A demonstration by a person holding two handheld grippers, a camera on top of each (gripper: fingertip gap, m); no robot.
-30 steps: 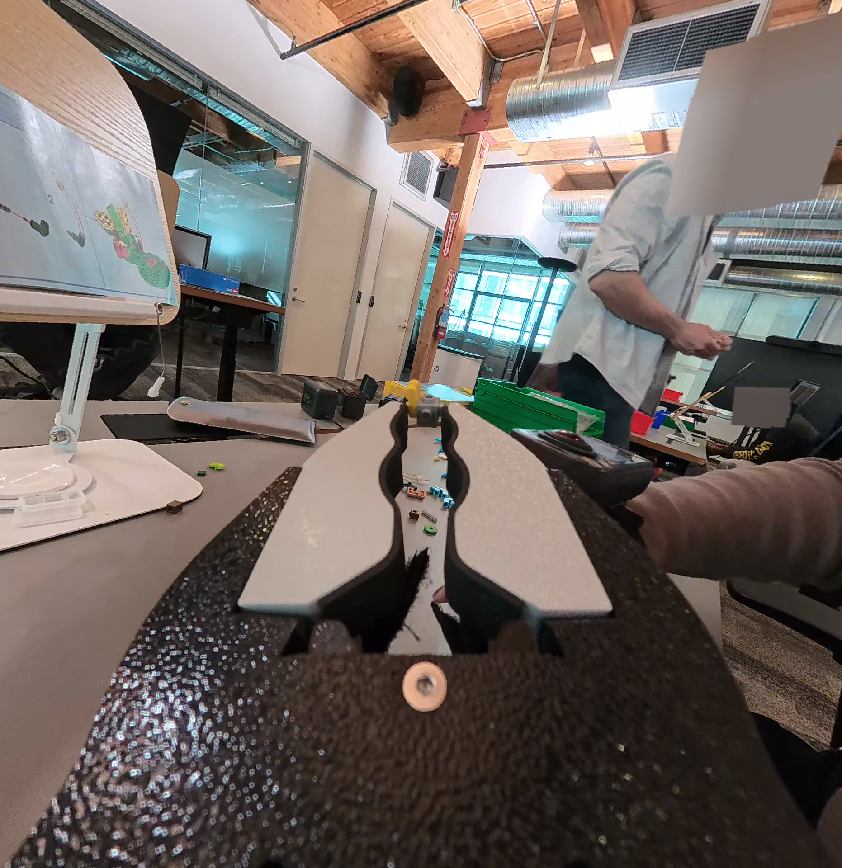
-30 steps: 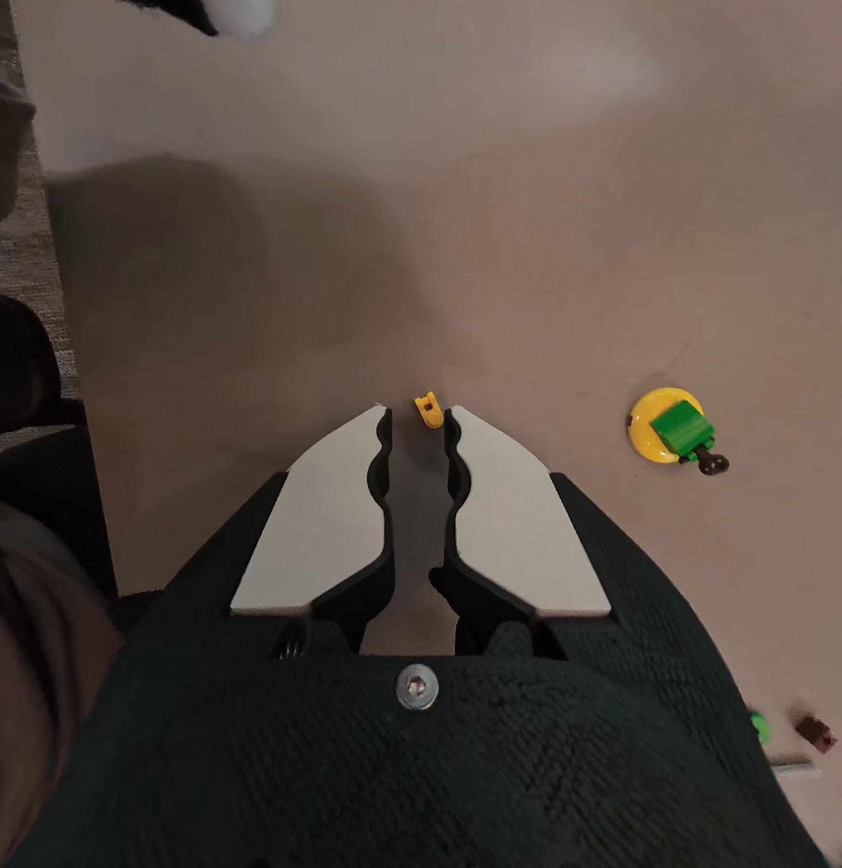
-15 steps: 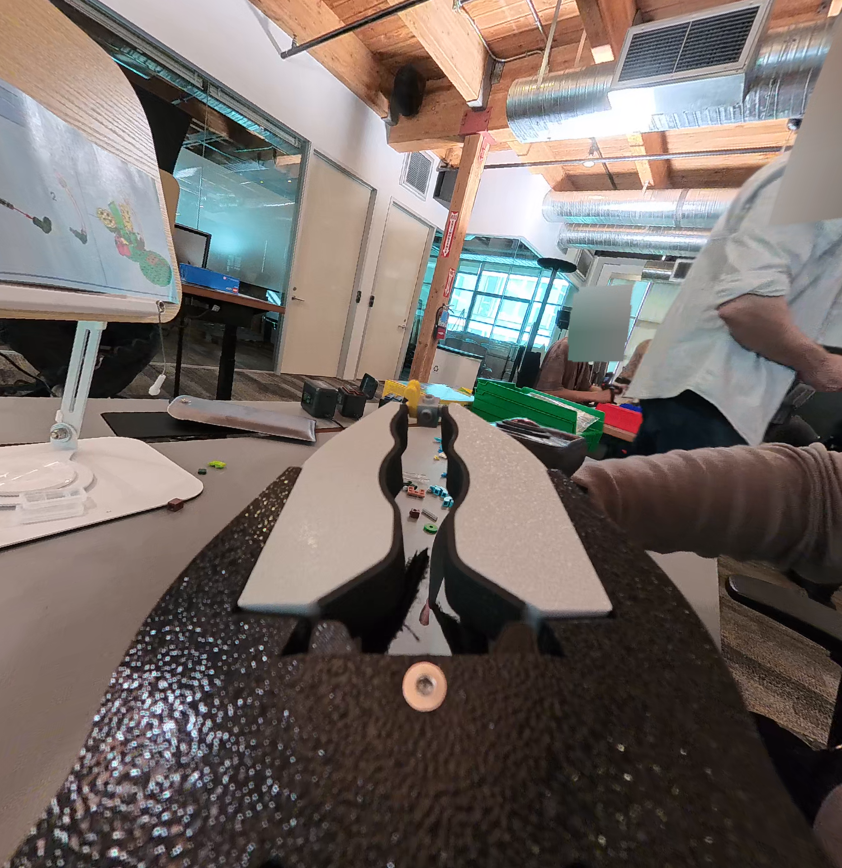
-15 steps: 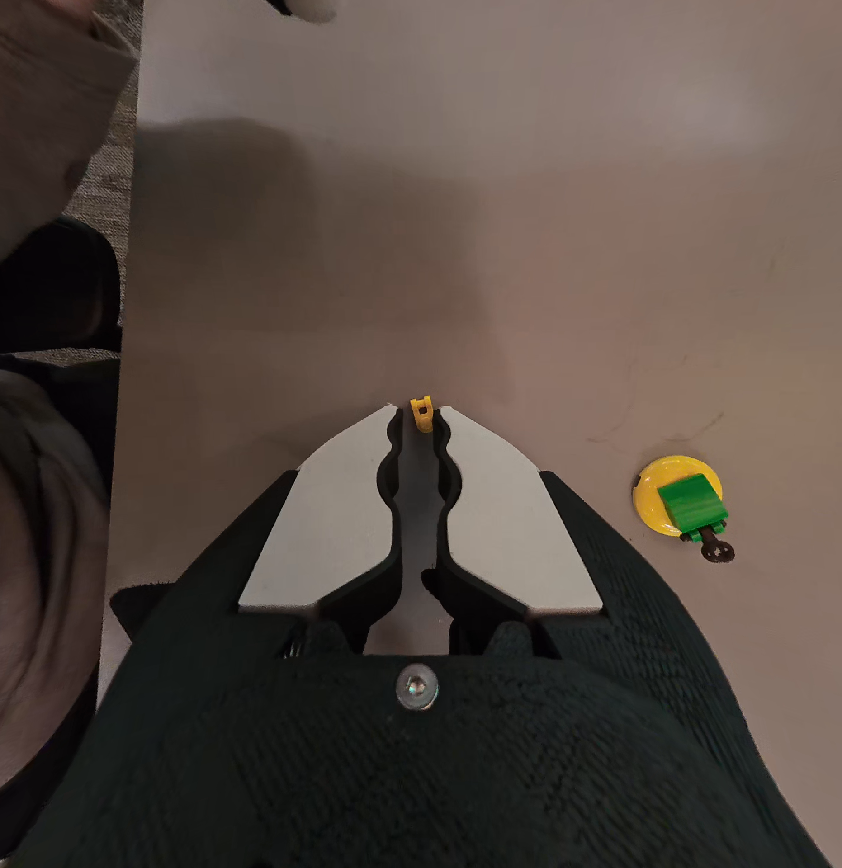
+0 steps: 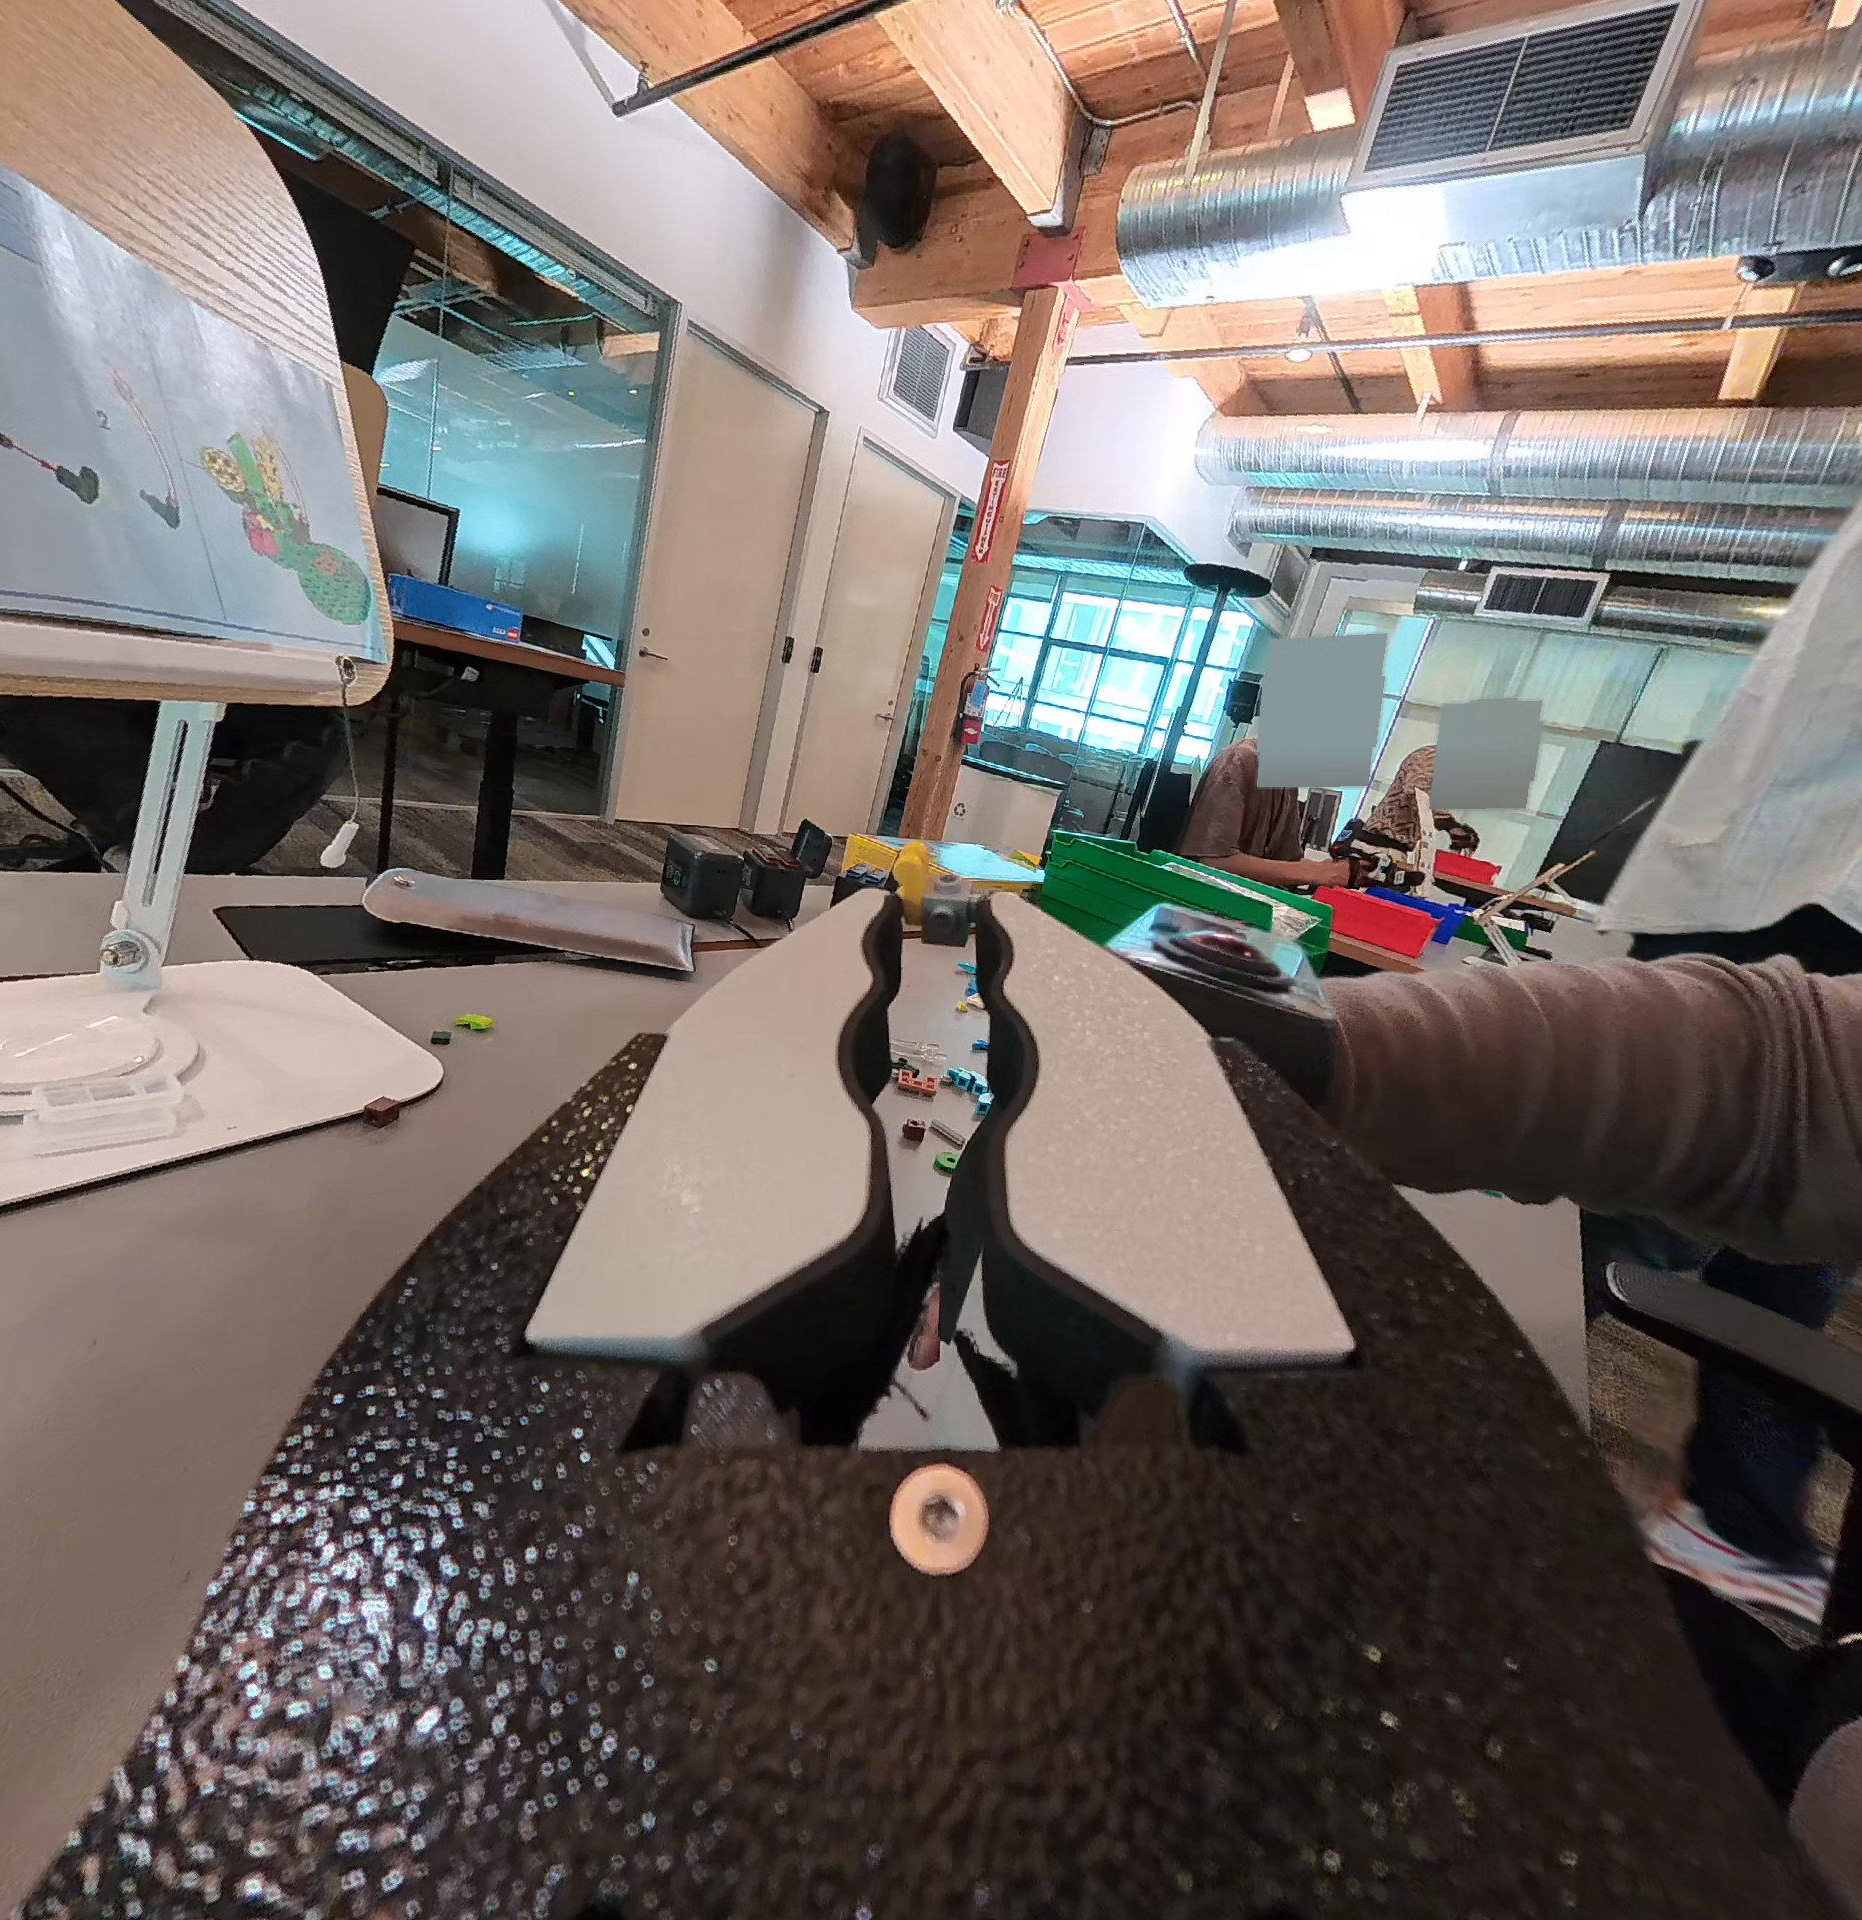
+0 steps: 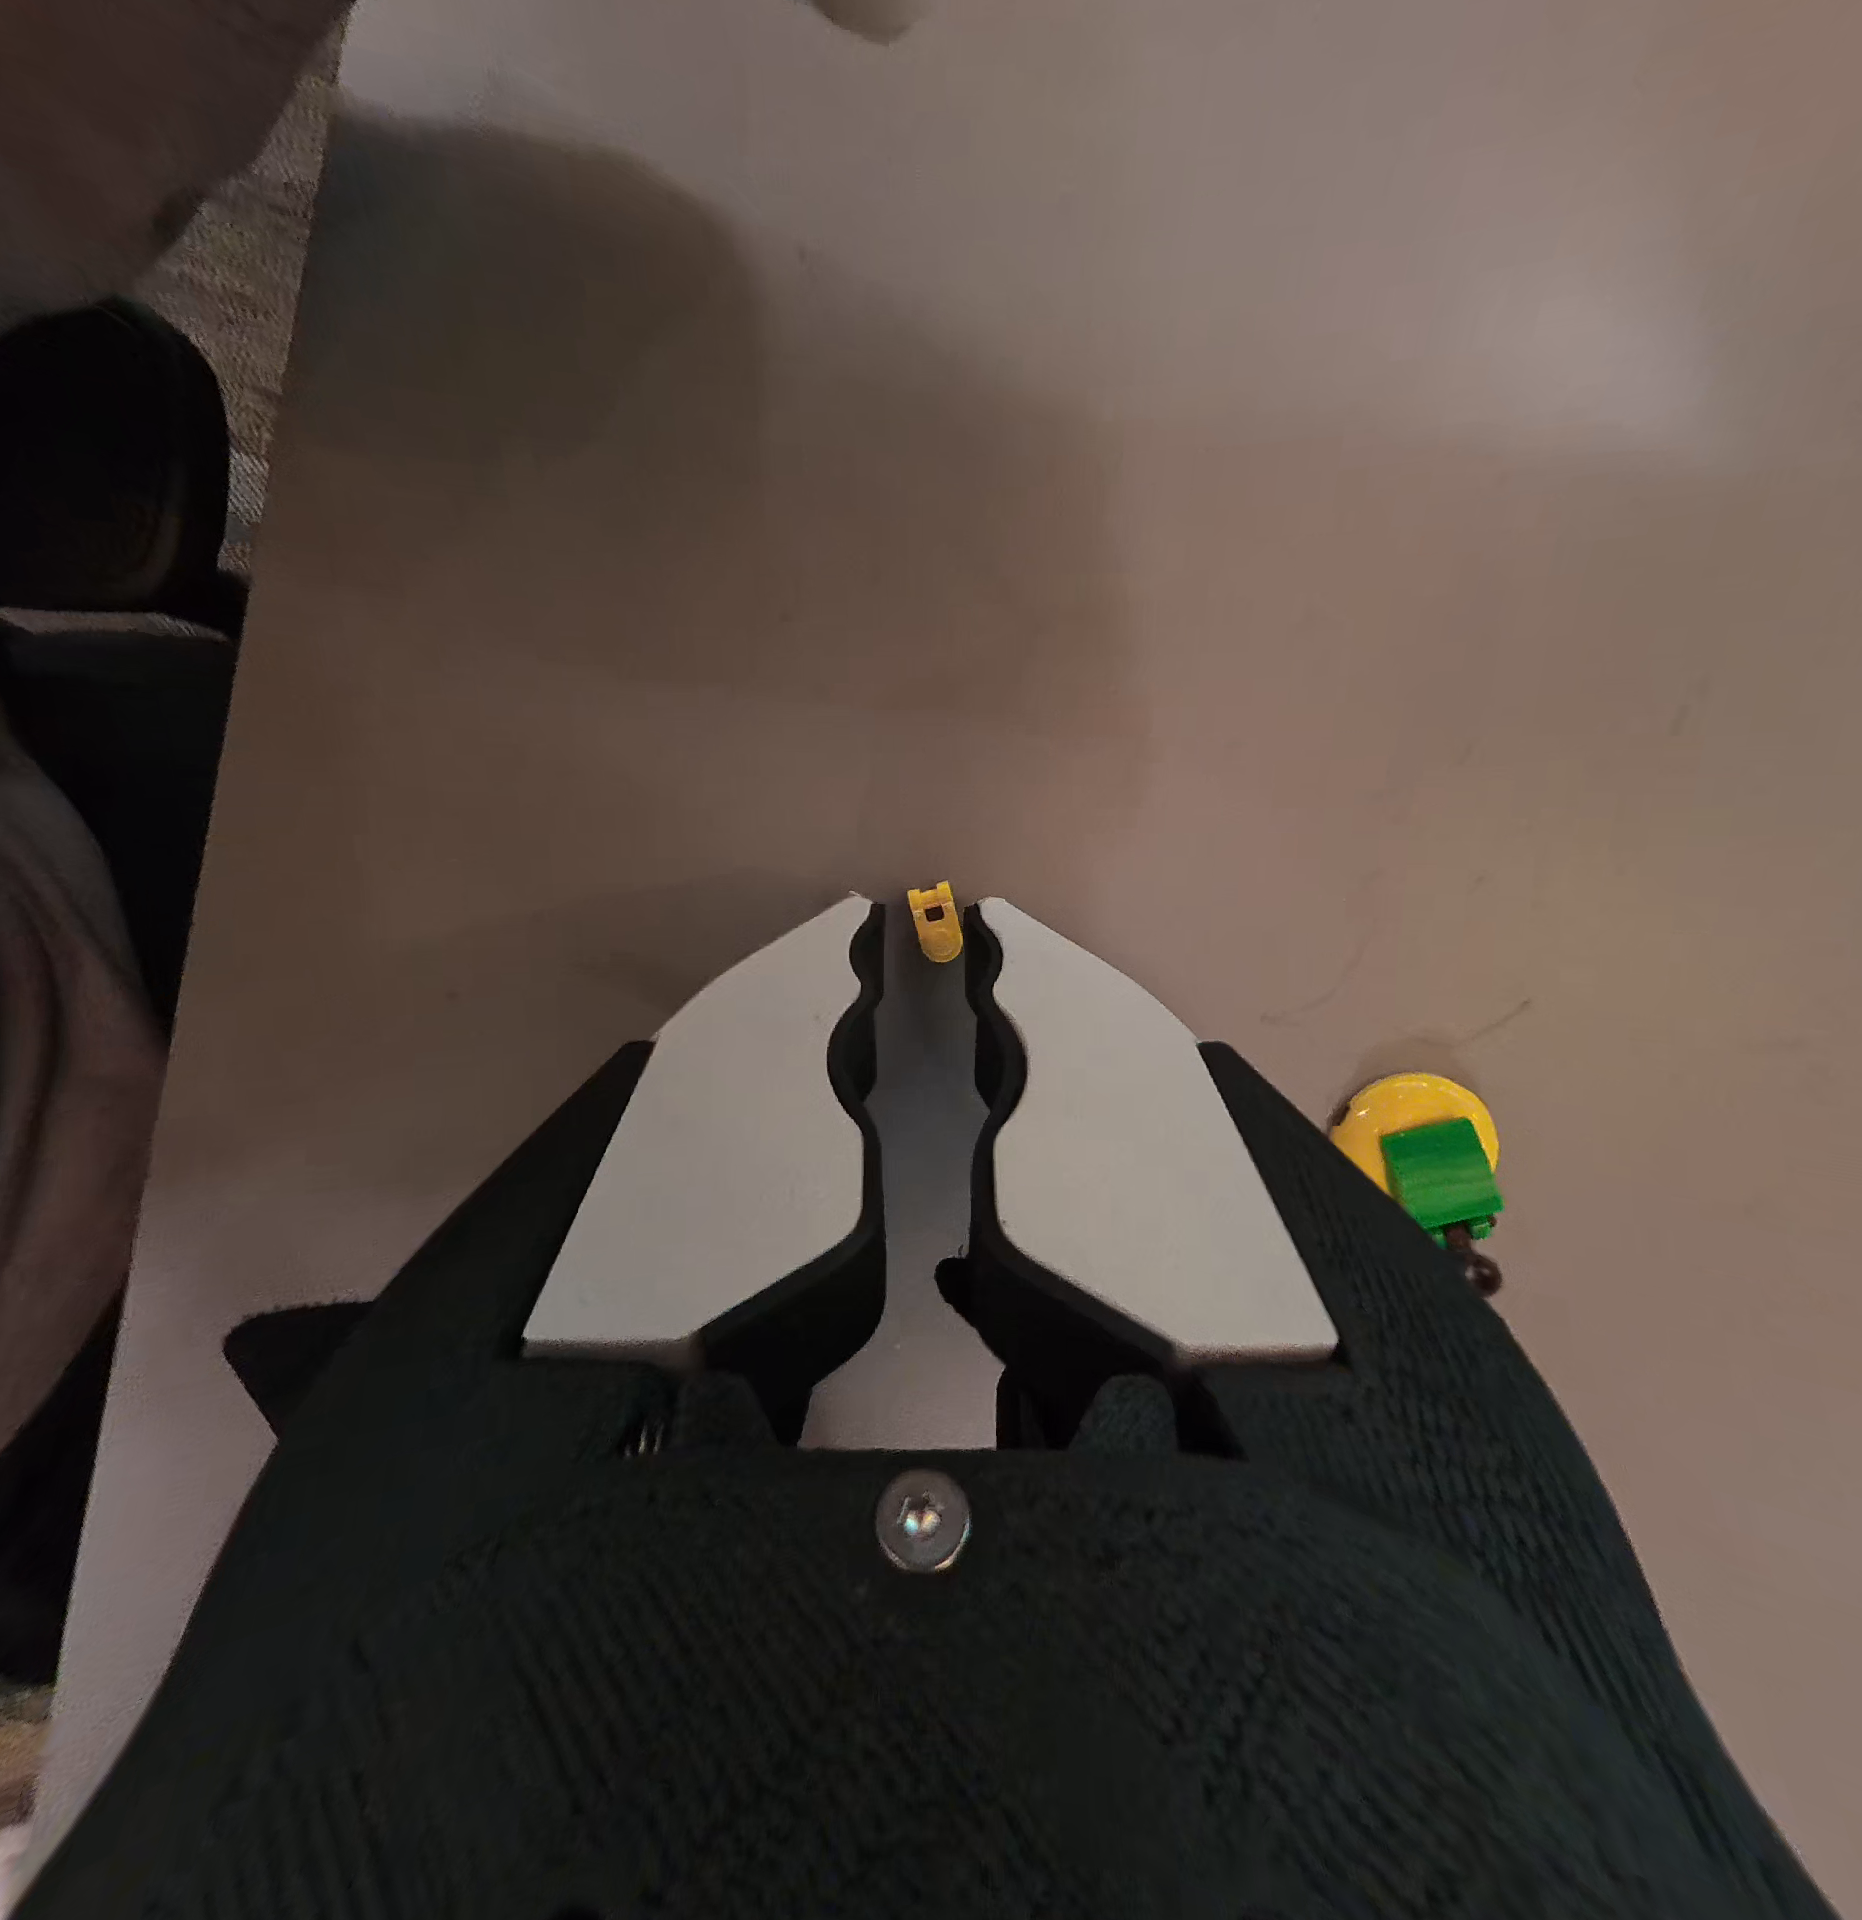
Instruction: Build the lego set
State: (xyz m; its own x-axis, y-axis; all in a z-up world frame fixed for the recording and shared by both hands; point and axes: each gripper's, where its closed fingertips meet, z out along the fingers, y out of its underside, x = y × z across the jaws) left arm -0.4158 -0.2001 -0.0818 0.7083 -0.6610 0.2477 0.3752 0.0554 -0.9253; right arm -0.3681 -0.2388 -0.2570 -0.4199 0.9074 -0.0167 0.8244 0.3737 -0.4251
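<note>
The right gripper [image 6: 925, 914] points straight down at the grey table [image 6: 1218, 520] and pinches a small yellow lego piece [image 6: 933, 925] between its fingertips, the piece touching the right finger and sitting just off the left one. Just right of that piece, partly hidden behind the gripper's black body, lies a yellow disc [image 6: 1410, 1122] with a green brick [image 6: 1438, 1179] on top and a dark peg sticking out below it.

The left gripper [image 5: 942, 920] is held level over the same table [image 5: 179, 1351], its fingers closed on a small grey lego piece [image 5: 946, 914] at the very tips. Beyond that piece, loose bricks [image 5: 948, 1081] are scattered on the table; to its left a white stand [image 5: 179, 1049] carries the instruction sheet [image 5: 168, 509], and to its right a brown sleeve [image 5: 1633, 1101] reaches in
</note>
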